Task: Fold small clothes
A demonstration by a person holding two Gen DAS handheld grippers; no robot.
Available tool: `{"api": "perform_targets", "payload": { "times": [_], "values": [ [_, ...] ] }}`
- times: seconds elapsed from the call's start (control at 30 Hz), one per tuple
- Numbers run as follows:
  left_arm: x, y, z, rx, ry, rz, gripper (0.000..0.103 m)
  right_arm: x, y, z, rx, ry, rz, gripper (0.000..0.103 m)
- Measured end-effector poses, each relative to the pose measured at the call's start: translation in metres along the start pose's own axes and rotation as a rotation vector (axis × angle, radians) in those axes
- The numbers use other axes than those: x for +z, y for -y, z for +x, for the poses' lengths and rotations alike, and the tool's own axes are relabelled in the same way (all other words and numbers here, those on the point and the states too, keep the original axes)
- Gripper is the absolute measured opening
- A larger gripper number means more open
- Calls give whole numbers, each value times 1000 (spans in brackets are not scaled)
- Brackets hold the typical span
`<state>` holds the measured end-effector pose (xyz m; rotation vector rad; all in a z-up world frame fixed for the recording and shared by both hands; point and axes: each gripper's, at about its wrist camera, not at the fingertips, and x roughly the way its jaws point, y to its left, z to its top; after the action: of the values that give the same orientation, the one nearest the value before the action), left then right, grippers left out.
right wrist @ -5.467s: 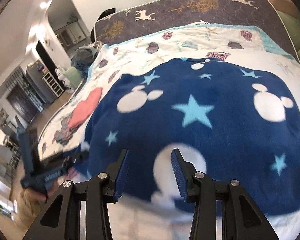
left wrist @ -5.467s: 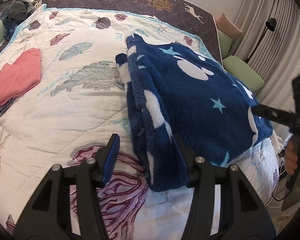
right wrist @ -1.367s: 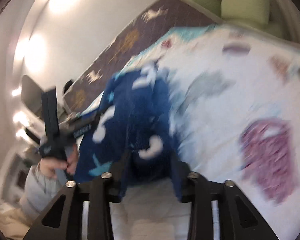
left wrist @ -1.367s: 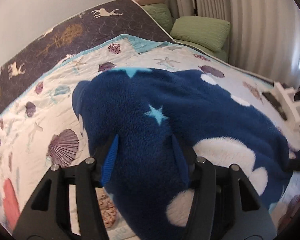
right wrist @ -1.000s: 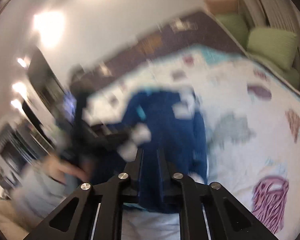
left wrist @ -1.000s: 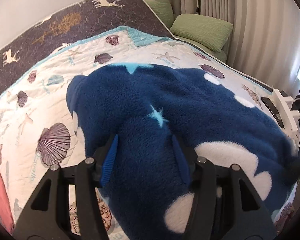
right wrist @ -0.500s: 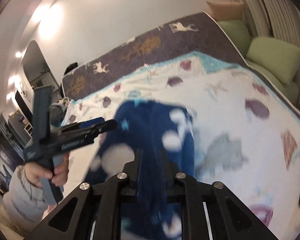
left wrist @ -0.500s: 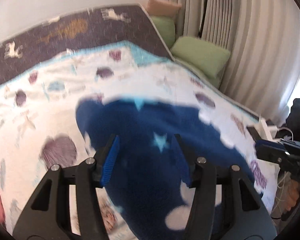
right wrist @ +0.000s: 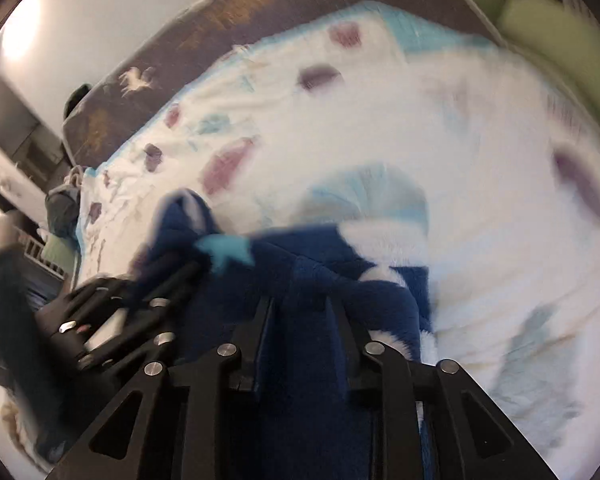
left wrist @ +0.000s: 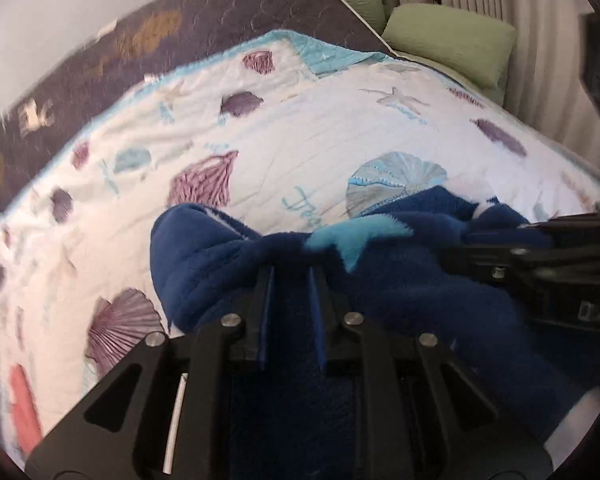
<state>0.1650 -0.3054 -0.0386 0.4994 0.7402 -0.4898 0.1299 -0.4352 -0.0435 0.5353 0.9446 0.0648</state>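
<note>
1. The blue fleece garment (left wrist: pixel 400 280) lies bunched on the bed (left wrist: pixel 300 140), at its near edge.
2. The left gripper (left wrist: pixel 290 276) has just been closing; its jaws now pinch a fold of fleece.
3. The right gripper (right wrist: pixel 300 308), jaws just eased wider, also has fleece pressed between them.
4. Judging by this, a fold is under way; next, both hands should carry the held edge across and lay it flat.

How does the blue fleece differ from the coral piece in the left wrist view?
The blue fleece is navy with a pale star and white patches; the coral piece is one plain colour. The blue fleece is bunched up in mid-frame; the coral piece sits at the edge, mostly cut off. Both lie on the seashell quilt.
</note>
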Motion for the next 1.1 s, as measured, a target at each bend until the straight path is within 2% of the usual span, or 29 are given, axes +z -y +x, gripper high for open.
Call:
{"api": "perform_targets", "payload": {
  "times": [0.1,0.3,0.47,0.63,0.7,0.8,0.9,1.0,1.03,1.1],
  "values": [
    [4,-1,3,-19,-16,10,18,4,-1,-1,-6,10,-10,24],
    [4,-4,-5,-27,9,1,19,4,-7,-1,-9,21,-26,24],
    [6,-15,-46,-38,58,-18,23,-4,-17,-64,19,89,-49,28],
    [-15,-24,-116,-169,157,-63,30,-44,-45,-132,59,170,-190,30],
    [-29,-22,-133,-196,160,-62,31,-65,-51,-144,68,170,-228,31],
    [-66,-12,-152,-261,131,-75,31,-101,-46,-142,108,108,-229,32],
    [-97,-1,-154,-291,113,-66,32,-125,-25,-117,89,14,-190,32],
    [-109,14,-141,-235,143,-6,33,-129,-11,-105,136,3,-140,32],
    [-110,15,-135,-229,141,0,33,-128,-13,-102,123,5,-150,32],
    [-108,8,-128,-264,121,-64,33,-127,-18,-98,91,9,-167,32]
  ]
}}
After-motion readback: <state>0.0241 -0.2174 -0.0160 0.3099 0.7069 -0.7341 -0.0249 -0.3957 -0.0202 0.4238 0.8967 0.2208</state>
